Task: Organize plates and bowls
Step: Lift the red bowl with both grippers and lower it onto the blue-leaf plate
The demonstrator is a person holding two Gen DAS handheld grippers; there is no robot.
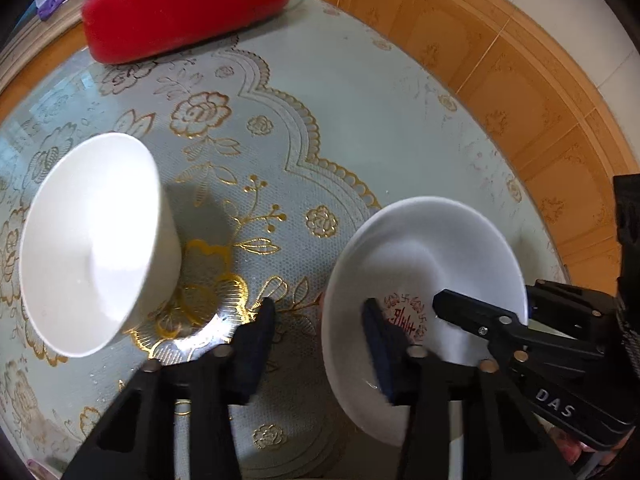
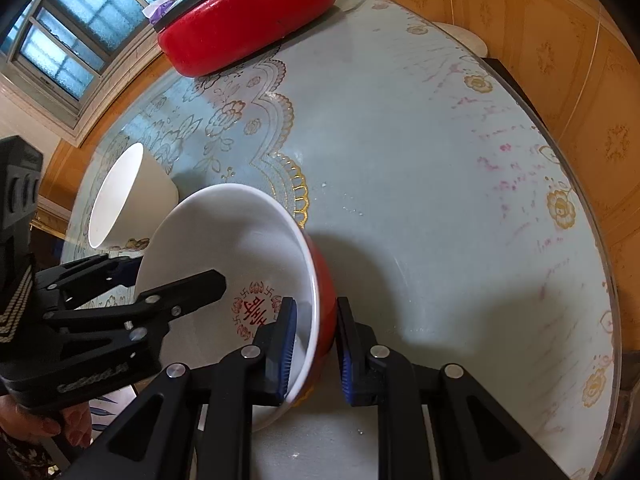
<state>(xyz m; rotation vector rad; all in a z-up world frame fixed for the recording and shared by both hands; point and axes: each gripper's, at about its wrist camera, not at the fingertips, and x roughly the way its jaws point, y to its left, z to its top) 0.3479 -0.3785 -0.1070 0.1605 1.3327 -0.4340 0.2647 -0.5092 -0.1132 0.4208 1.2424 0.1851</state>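
Observation:
A bowl (image 2: 224, 240), white inside with a red emblem and red outside, sits tilted over the table. My right gripper (image 2: 316, 304) is shut on its near wall, one pad inside and one against the red outside. My left gripper (image 1: 318, 304) straddles the opposite rim of that bowl (image 1: 424, 248). One finger (image 1: 380, 344) is inside. The other finger (image 1: 256, 344) stands apart from the wall, with cloth showing in the gap. A plain white bowl (image 1: 92, 248) rests on the cloth further left, also seen in the right wrist view (image 2: 128, 200).
A red electric pot (image 1: 184, 8) stands at the back of the round table (image 2: 440, 200), which has a pale blue and gold floral cloth. The table edge (image 2: 592, 208) curves along the right, next to an orange tiled wall. A hand (image 2: 72, 428) holds the left gripper.

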